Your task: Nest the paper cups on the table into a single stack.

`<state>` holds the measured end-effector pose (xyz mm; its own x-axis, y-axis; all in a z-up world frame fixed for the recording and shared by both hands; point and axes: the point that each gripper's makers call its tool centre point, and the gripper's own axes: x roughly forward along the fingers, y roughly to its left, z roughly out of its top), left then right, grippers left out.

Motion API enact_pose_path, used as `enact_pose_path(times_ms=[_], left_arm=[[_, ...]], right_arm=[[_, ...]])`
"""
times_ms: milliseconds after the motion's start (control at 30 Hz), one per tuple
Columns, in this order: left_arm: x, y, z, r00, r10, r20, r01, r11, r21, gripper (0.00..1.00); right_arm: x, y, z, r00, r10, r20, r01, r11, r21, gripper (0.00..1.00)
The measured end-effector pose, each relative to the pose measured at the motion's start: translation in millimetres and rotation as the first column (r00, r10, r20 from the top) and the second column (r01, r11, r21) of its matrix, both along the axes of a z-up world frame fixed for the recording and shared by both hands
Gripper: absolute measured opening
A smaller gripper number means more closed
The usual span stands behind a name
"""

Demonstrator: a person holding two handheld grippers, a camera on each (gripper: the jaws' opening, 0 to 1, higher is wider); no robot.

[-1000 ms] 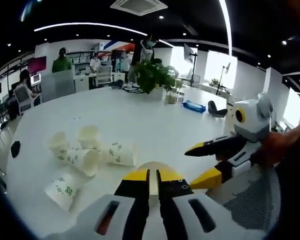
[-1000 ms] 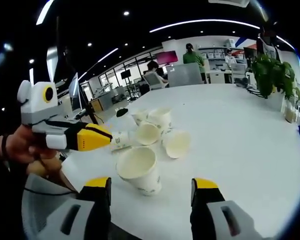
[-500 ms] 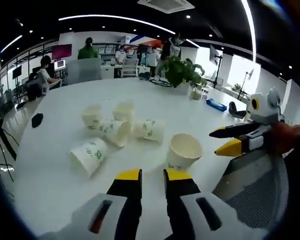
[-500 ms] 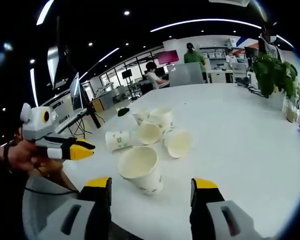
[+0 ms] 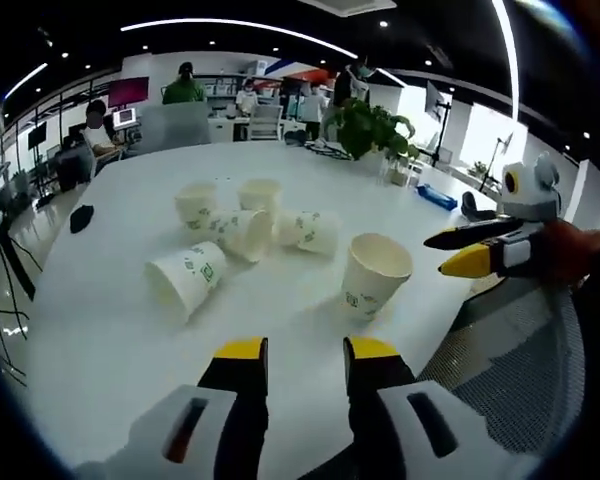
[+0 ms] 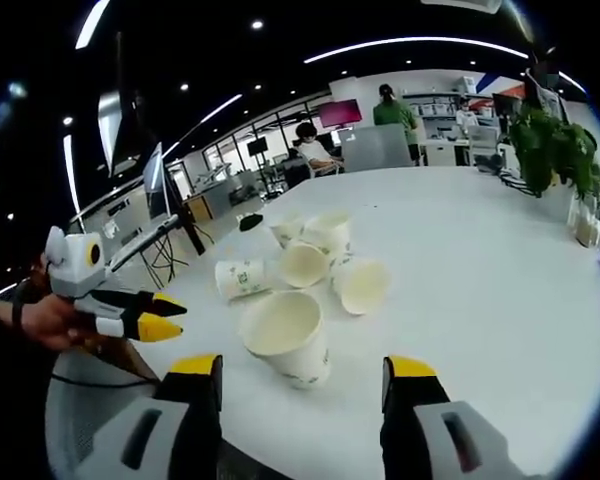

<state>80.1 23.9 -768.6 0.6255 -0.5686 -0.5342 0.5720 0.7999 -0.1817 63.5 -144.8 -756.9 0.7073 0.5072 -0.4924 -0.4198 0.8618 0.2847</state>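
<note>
Left gripper view shows the left hand-held gripper point(image 5: 295, 357) with its jaws a little apart and empty, above the white surface point(image 5: 100, 340), where an upright paper cup point(image 5: 374, 274) stands nearest and five more cups lie or stand in a cluster point(image 5: 242, 225) behind it. Right gripper view has the right hand-held gripper point(image 6: 300, 372) with jaws wide apart, holding nothing, just short of that upright cup point(image 6: 285, 335).
</note>
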Motion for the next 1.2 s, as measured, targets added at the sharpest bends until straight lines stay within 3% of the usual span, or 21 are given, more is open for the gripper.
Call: enact_pose_path(times_ms=[267, 467, 600, 667, 867, 933, 1000, 1200], left_arm=[[1.2, 3.3, -2.3, 1.0, 0.015, -0.004, -0.015, 1.0, -0.01, 0.39], [1.7, 3.2, 7.0, 0.999, 0.021, 0.05, -0.022, 1.0, 0.021, 0.44], [4.1, 8.5, 2.0, 0.998, 0.022, 0.058, -0.024, 0.999, 0.036, 0.49], [-0.1, 4.4, 9.2, 0.998, 0.019, 0.056, -0.021, 0.999, 0.038, 0.49], [1.1, 5.7, 4.2, 0.998, 0.004, 0.069, -0.008, 0.998, 0.056, 0.51], [-2.6, 2.7, 15.0, 0.997, 0.007, 0.083, -0.013, 0.998, 0.067, 0.53], [0.8, 6.4, 9.0, 0.997, 0.014, 0.076, -0.017, 0.999, 0.047, 0.52], [0.3, 6.8, 14.2, 0.997, 0.023, 0.079, -0.027, 0.998, 0.054, 0.51]], right_arm=[[-0.8, 0.3, -1.1, 1.0, 0.006, -0.001, -0.006, 1.0, -0.001, 0.67], [3.2, -8.0, -3.8, 0.999, -0.032, -0.023, 0.032, 0.999, 0.011, 0.66], [3.0, -6.0, -3.4, 0.999, -0.037, -0.026, 0.037, 0.999, 0.018, 0.65], [2.6, -4.6, -1.3, 0.999, -0.036, -0.028, 0.036, 0.999, 0.019, 0.65], [12.7, -4.1, 9.3, 0.999, -0.029, -0.017, 0.03, 1.0, 0.007, 0.65], [18.1, 1.8, 16.7, 0.999, 0.031, 0.016, -0.03, 0.999, -0.045, 0.65], [23.9, 11.1, 25.1, 0.995, 0.092, 0.038, -0.088, 0.992, -0.088, 0.65], [47.5, 27.9, 48.3, 0.986, 0.14, 0.087, -0.126, 0.98, -0.152, 0.64]])
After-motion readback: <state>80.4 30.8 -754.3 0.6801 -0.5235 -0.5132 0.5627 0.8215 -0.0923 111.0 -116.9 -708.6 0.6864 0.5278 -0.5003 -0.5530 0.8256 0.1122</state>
